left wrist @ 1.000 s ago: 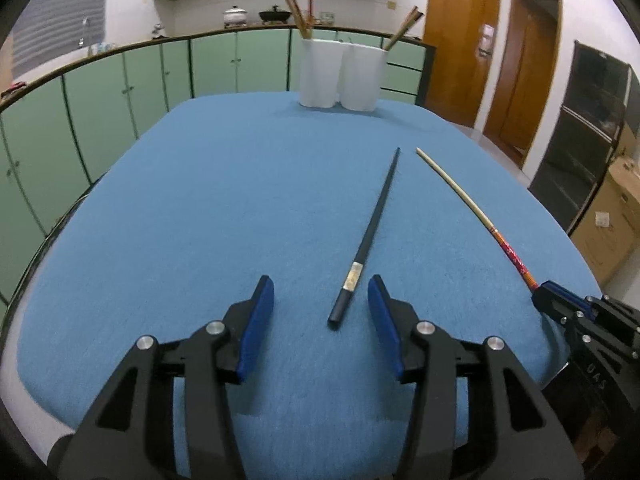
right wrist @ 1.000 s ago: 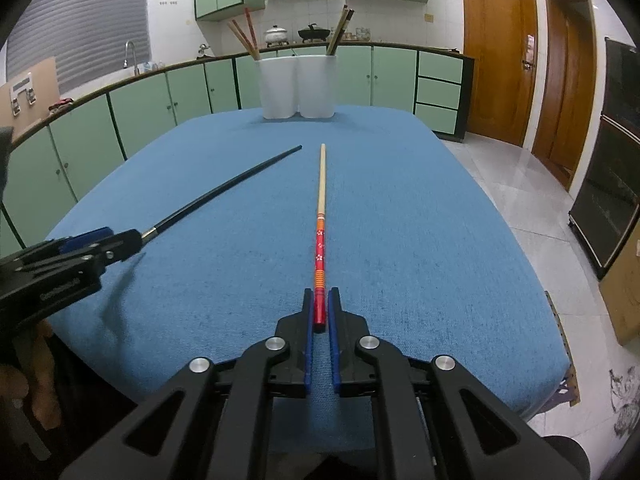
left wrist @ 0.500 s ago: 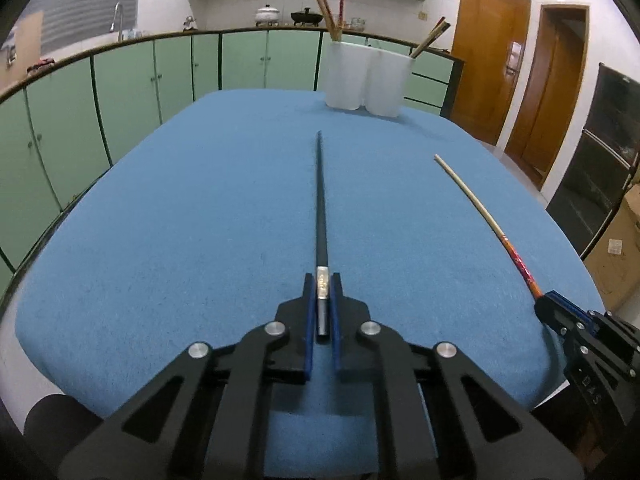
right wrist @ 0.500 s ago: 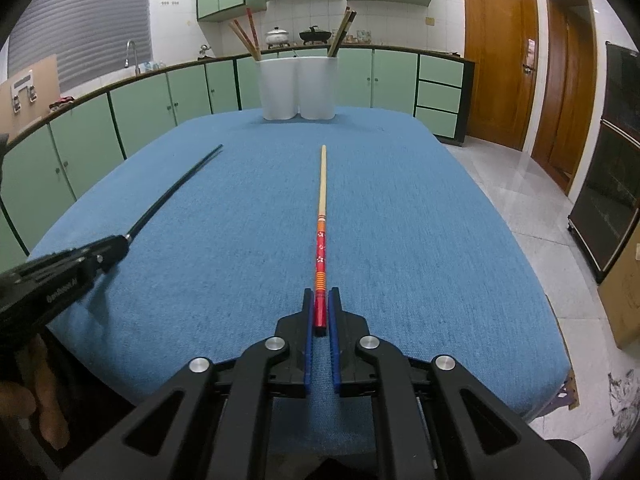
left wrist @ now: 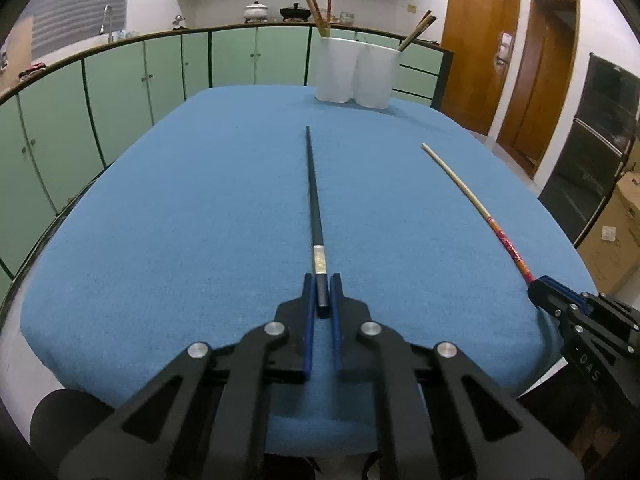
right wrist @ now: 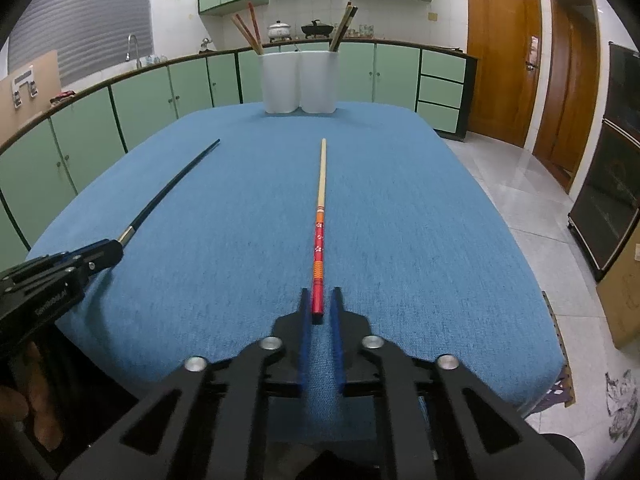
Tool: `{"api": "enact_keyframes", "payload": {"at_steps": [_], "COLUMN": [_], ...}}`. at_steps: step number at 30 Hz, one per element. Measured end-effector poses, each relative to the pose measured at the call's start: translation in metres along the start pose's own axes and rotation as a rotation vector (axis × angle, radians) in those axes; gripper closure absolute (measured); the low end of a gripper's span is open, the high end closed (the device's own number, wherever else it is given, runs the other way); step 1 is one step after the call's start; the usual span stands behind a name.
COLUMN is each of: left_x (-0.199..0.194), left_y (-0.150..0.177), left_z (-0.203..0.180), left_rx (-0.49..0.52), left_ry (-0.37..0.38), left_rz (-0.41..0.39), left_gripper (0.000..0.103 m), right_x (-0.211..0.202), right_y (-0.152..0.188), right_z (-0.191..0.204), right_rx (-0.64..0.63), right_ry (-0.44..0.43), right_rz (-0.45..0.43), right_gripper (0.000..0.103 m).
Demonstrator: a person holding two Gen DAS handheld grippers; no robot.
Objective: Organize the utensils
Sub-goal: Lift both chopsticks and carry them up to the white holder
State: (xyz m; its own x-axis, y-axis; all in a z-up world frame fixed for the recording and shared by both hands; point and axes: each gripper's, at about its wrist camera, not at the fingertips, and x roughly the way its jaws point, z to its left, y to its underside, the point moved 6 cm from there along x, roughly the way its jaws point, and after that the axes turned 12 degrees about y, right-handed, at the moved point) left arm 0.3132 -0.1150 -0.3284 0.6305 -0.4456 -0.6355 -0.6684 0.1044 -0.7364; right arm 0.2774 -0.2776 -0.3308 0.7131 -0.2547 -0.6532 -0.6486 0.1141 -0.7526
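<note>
Your left tool [left wrist: 321, 295] was clenched on the butt of the black chopstick [left wrist: 314, 200], which ran from the near edge of the blue worktop [left wrist: 200, 200] toward the two white holders [left wrist: 354, 70] at the far edge. Your right tool [right wrist: 319, 307] gripped the red end of the pale chopstick [right wrist: 320, 208] (likewise pointing at the holders), lying near the black one.

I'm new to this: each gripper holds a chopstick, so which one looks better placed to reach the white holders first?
Probably right: its gripper and red chopstick point straight at the holders; the left aims slightly aside.
</note>
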Motion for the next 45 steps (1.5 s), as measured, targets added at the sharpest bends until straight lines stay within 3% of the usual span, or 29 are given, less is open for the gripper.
{"api": "enact_keyframes", "payload": {"at_steps": [9, 19, 28, 45], "left_x": [-0.049, -0.091, -0.101, -0.069], "left_y": [-0.041, -0.100, -0.137, -0.195], "left_z": [-0.005, -0.026, -0.044, -0.048], "left_rx": [-0.030, 0.024, 0.089, 0.151], "left_ry": [0.029, 0.046, 0.071, 0.123], "left_rz": [-0.099, -0.163, -0.166, -0.113], "left_gripper": [0.096, 0.096, 0.096, 0.096], "right_x": [-0.036, -0.086, -0.083, -0.049], "right_y": [-0.026, -0.101, -0.156, -0.253], "right_z": [-0.016, -0.015, -0.007, 0.021], "right_rx": [0.074, 0.012, -0.073, -0.230], "right_ry": [-0.036, -0.064, -0.116, -0.167], "right_rz": [-0.040, -0.148, -0.110, -0.008], "right_gripper": [0.097, 0.098, 0.098, 0.098]}}
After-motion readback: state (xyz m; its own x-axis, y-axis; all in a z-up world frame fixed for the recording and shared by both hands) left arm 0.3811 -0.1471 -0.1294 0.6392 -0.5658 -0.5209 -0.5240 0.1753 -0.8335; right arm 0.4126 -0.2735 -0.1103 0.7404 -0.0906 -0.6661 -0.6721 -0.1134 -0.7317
